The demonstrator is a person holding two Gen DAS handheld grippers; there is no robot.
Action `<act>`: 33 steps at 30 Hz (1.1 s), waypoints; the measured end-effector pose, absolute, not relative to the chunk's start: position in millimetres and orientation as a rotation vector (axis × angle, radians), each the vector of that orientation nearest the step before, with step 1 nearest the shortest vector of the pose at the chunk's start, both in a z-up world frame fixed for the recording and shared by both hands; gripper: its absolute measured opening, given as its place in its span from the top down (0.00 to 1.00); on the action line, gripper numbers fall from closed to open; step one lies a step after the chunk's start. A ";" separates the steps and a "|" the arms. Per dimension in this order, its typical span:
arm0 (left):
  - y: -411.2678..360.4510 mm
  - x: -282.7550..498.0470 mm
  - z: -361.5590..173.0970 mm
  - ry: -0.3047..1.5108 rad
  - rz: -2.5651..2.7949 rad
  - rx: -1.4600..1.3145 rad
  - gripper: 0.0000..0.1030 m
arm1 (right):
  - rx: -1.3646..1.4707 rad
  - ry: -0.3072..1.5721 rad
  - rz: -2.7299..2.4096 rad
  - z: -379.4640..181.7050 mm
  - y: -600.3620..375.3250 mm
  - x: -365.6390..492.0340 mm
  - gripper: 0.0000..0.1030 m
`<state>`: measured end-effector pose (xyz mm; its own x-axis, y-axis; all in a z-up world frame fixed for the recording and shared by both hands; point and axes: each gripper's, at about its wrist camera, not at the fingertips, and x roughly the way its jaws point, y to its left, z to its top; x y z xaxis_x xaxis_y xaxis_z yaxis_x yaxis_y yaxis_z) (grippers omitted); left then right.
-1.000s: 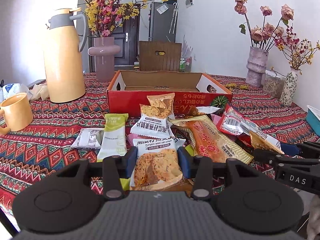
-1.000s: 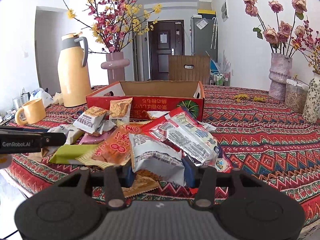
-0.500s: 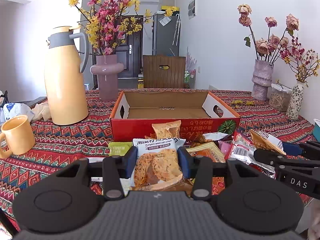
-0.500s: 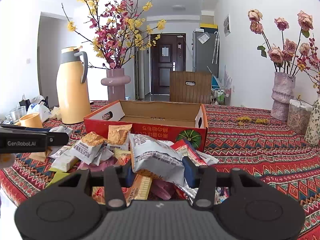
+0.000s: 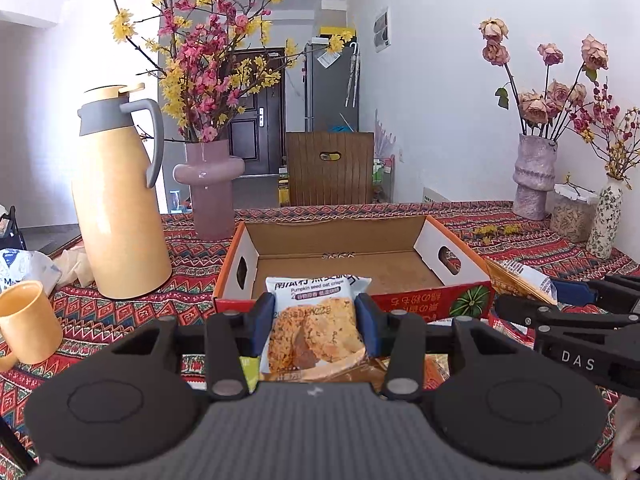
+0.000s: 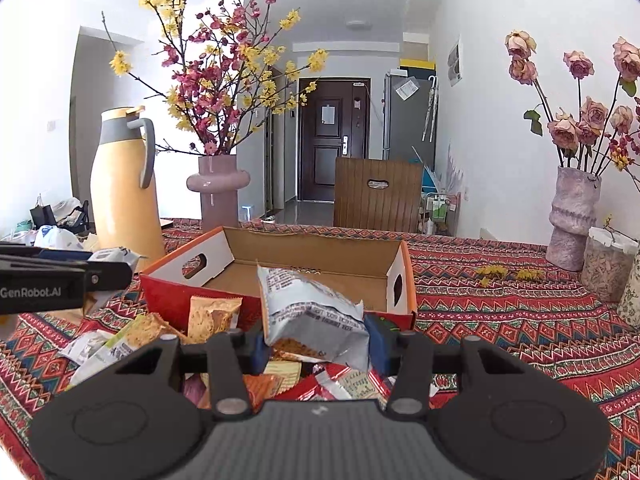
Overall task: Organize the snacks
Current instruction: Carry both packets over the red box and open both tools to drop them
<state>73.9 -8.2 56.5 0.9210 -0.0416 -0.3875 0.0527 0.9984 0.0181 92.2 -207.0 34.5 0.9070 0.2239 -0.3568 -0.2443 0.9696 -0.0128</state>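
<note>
Gripping a pumpkin seed oat crisps packet (image 5: pixel 314 320) in my left hand-held gripper (image 5: pixel 316 322), I am facing the cardboard box (image 5: pixel 344 268). My right hand-held gripper (image 6: pixel 316 340) is clamping a silver snack bag (image 6: pixel 312 312).

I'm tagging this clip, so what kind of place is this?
Most likely a home dining area: a patterned tablecloth with a thermos jug and flower vases, a wooden chair, and an entrance door beyond.

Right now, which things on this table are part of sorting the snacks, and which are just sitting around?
Part of the job:
- oat crisps packet in left gripper
- silver snack bag in right gripper
- cardboard box
- loose snack pile

Lying about:
- yellow jug
- yellow mug
- pink vase
- jar
</note>
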 end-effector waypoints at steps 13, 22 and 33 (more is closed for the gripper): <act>-0.4 139.3 77.1 0.389 -0.012 0.011 0.56 | -0.041 0.389 0.224 50.9 -198.7 168.8 0.54; 8.0 195.0 85.9 0.389 0.025 -0.029 0.56 | -0.023 0.432 0.224 58.1 -180.4 226.7 0.54; 22.1 237.7 46.3 0.482 0.059 -0.055 0.56 | 0.069 0.537 0.218 28.0 -192.5 271.0 0.59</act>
<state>237.7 22.1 46.3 0.8843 0.0435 -0.4648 -0.0694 0.9968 -0.0388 271.0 -192.5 28.0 0.8369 0.2233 -0.4997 -0.1875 0.9747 0.1215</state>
